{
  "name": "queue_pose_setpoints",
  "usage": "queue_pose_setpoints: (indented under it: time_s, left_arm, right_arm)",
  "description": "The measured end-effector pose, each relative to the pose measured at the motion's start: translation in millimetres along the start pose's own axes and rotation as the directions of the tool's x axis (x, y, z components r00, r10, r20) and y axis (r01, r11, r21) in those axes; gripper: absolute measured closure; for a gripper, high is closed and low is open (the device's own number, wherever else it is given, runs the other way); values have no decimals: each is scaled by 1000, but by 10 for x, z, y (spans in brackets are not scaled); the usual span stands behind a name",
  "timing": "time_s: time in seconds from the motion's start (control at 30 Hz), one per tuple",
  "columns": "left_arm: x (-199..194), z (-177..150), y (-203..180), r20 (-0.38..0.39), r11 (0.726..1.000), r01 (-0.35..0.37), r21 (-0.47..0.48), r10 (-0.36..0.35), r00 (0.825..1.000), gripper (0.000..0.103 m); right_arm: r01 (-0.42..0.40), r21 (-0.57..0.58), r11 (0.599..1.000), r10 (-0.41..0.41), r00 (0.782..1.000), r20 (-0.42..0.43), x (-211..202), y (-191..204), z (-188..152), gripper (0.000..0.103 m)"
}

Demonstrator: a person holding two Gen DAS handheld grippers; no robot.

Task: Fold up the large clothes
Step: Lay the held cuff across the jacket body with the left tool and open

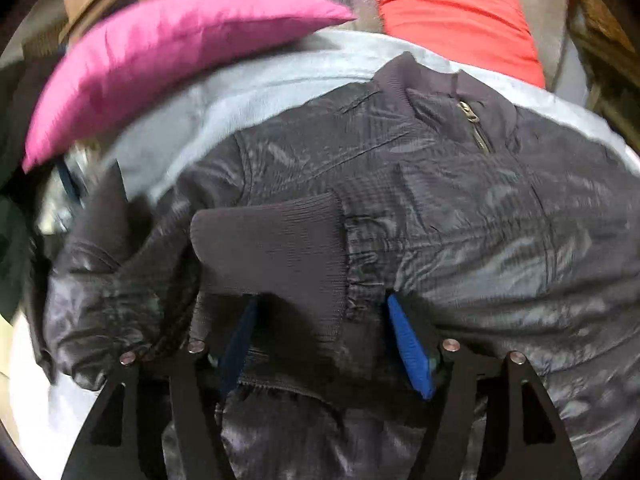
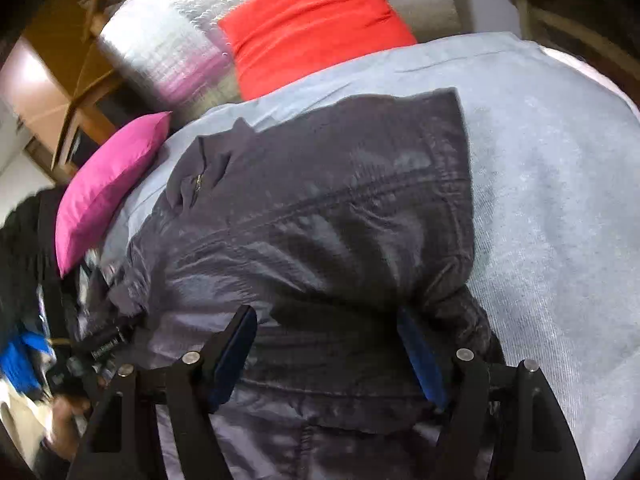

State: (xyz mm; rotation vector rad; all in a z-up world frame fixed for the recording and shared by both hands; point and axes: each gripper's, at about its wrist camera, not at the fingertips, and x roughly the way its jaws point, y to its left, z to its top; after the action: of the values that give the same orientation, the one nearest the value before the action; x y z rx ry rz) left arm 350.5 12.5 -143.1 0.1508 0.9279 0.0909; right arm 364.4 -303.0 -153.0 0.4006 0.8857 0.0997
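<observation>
Lying zip-side up on a pale blue-grey fabric-covered surface [image 2: 552, 208], a dark grey shiny padded jacket with ribbed knit collar and cuffs [image 1: 460, 216] fills the near and middle part of both views, its collar and brass-coloured zip pull [image 1: 466, 110] toward the far side. One sleeve is folded in across the body, so that its ribbed knit cuff [image 1: 272, 248] rests on the front of the jacket. The left tool [image 1: 320, 316] stands with its blue-padded fingers [image 1: 408, 344] well apart, one on each side of that cuff; the pads do not press on the fabric, and nothing is gripped. The right tool [image 2: 326, 344] is likewise spread wide over the near hem of the jacket, cloth lying between its fingers but not pinched. A bright pink cushion [image 1: 160, 60] sits at the far left edge of the surface, partly blurred. Beyond it lie a red fabric piece [image 2: 316, 24] and a silvery quilted cover [image 2: 168, 48]. In the right wrist view, at near left, the other tool's black body and a hand [image 2: 66, 424] show, blurred.
</observation>
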Motion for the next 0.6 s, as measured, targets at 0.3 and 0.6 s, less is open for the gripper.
queue_pose_setpoints:
  time_s: [0.3, 0.6]
  left_arm:
    - [-92, -191, 132, 89, 999, 31, -35, -27, 996, 33]
    - [-131, -182, 105, 108, 999, 28, -42, -24, 994, 32]
  right_arm:
    - [39, -23, 999, -36, 993, 109, -313, 149, 70, 27]
    - [109, 68, 992, -109, 994, 5, 265, -200, 413, 25]
